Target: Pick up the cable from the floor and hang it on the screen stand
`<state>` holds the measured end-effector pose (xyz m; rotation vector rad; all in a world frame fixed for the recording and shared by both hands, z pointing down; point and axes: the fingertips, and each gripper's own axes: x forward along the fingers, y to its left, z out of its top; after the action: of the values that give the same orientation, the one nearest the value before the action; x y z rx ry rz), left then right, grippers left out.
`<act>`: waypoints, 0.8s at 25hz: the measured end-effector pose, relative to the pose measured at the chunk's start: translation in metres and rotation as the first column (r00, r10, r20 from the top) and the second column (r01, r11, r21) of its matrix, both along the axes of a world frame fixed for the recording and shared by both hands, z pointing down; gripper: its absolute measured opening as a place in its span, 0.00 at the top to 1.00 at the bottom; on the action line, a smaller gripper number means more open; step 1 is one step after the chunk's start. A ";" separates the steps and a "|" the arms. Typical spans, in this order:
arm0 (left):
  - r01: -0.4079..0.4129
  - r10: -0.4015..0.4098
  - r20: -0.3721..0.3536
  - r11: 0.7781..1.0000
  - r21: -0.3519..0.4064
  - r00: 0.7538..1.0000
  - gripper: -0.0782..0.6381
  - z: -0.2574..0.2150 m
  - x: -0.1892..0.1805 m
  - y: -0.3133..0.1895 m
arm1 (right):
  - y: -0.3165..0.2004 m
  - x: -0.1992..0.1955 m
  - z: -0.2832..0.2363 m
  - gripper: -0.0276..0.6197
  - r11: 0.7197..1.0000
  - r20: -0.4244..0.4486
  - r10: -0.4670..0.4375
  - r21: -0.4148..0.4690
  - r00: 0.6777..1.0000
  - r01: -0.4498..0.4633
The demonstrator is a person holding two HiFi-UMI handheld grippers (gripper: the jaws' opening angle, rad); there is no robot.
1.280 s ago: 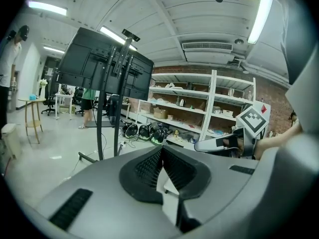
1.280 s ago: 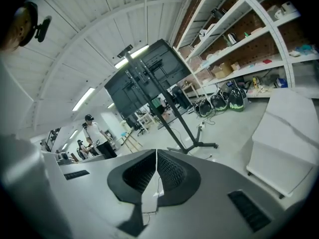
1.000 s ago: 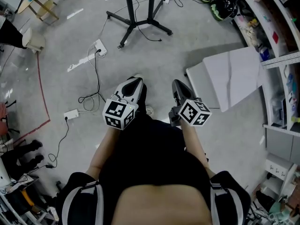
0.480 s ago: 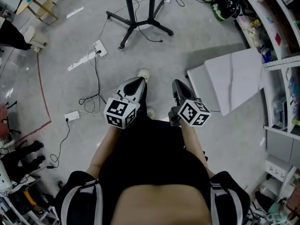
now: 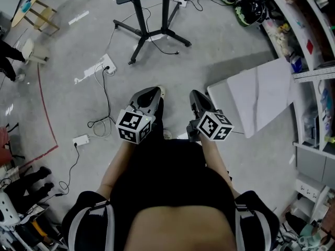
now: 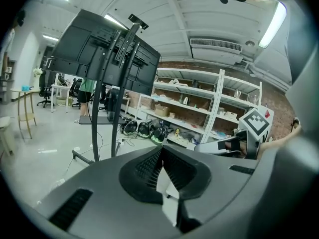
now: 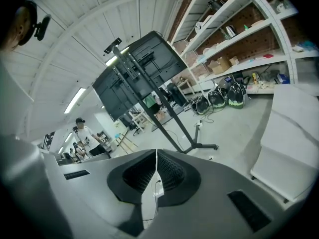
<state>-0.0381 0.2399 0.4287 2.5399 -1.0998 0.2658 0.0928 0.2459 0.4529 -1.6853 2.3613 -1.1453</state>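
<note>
Black top point(image 5: 167, 184) with grey-striped sleeves point(image 5: 91, 221); left tool point(image 5: 155, 90) and right tool point(image 5: 194, 93) dark grey.

Ahead of me the grey floor point(image 5: 209, 56) lies open up to the screen stand point(image 5: 138, 9), whose spread legs point(image 5: 177, 37) and the cable point(image 5: 107, 93) trailing on the left clutter the way, while the white board point(image 5: 259, 90) and the shelves point(image 5: 309, 41) behind it wall off my right.

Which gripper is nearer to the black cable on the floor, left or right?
Left. In the head view the cable lies just to the left of the left gripper; the right gripper is beyond that one, farther away.
</note>
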 end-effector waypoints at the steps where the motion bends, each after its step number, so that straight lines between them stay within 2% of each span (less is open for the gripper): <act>1: -0.005 0.005 0.001 1.000 -0.001 1.000 0.88 -0.001 0.001 -0.010 | -0.008 0.002 0.000 0.92 1.000 0.000 0.006 -0.005 1.000 -0.006; 11: -0.015 0.015 0.009 1.000 -0.001 1.000 0.88 -0.005 0.004 -0.106 | -0.108 0.005 -0.006 0.92 1.000 -0.017 0.004 -0.016 1.000 -0.004; 20: -0.022 0.022 -0.012 0.999 -0.043 1.000 0.88 0.003 -0.010 -0.182 | -0.181 -0.006 0.003 0.92 0.999 -0.014 0.022 -0.047 1.000 -0.022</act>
<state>-0.0480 0.0575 0.4317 2.5140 -1.0516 0.2773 0.0871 0.0650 0.4561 -1.7345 2.3356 -1.1990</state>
